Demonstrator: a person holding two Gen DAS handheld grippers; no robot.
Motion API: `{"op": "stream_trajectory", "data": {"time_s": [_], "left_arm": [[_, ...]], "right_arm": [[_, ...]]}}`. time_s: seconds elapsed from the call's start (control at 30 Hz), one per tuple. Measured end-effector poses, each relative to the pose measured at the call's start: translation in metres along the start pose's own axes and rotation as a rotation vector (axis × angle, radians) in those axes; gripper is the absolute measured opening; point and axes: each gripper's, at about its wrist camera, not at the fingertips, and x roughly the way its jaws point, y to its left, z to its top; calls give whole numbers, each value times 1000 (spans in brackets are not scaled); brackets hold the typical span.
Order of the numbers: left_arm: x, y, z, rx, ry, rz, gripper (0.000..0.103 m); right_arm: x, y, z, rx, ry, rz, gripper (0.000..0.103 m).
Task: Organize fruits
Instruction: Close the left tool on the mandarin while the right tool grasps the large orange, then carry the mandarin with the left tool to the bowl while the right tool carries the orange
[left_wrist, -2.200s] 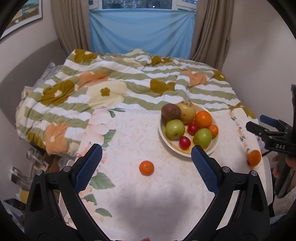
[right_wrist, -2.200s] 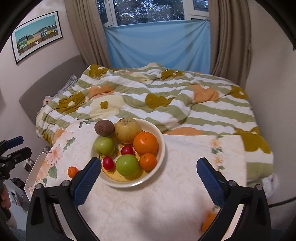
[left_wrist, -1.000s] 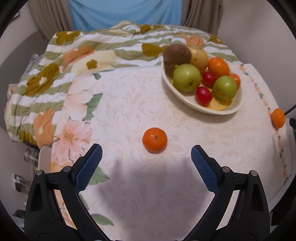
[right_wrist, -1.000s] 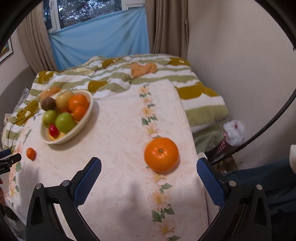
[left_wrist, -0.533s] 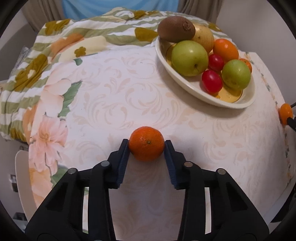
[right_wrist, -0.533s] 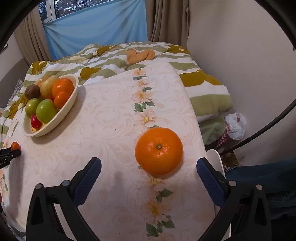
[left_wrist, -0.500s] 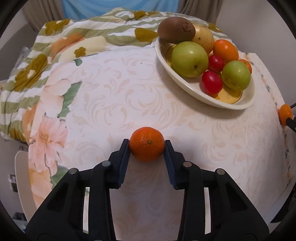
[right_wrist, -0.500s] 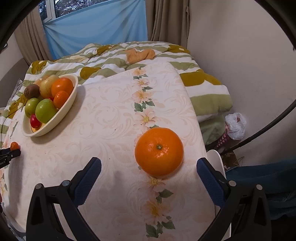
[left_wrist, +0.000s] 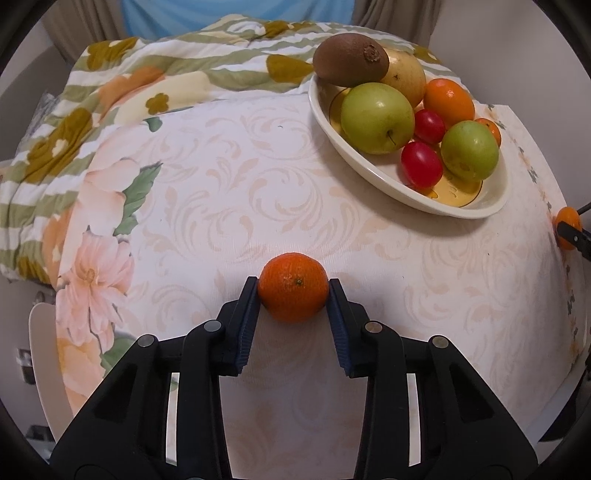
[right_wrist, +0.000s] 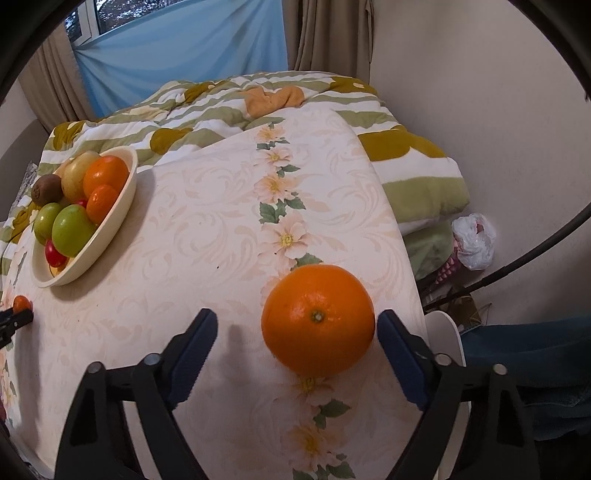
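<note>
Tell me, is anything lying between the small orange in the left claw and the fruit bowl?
Nothing: the left wrist view shows only bare tablecloth between the small orange and bowl.

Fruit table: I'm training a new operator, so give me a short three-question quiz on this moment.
1. True or false: the left gripper is shut on the tangerine.
2. The right gripper is: A) shut on the orange; B) open around it; C) over the bowl.
3. Fill in: the brown fruit at the bowl's far rim is a ____.

Key: 1 true; 2 B; 3 kiwi.
</note>
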Motion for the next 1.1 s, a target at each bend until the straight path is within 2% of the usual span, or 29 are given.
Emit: {"op": "stream_trajectory", "data": {"time_s": [0.1,0.17,0.2,0.53,1.1], "left_arm": [[-1,0,-2,-2,0,-3,43],[-1,-1,-3,-7,-1,-6,43],[-2,-1,-3,-11,-1,-8,43],[-28,4,-5,-38,-39,-7,43],[-115,20,3,-73,-159,-15,43]], "right_arm": [[3,-2,2,9,5,-4,73],[5,-3,3,6,8,-27,63],[6,-4,4,2,8,-46,55],[-13,-1,8,9,-16,-1,55],[-90,54,31,-115,-123,105,55]]}}
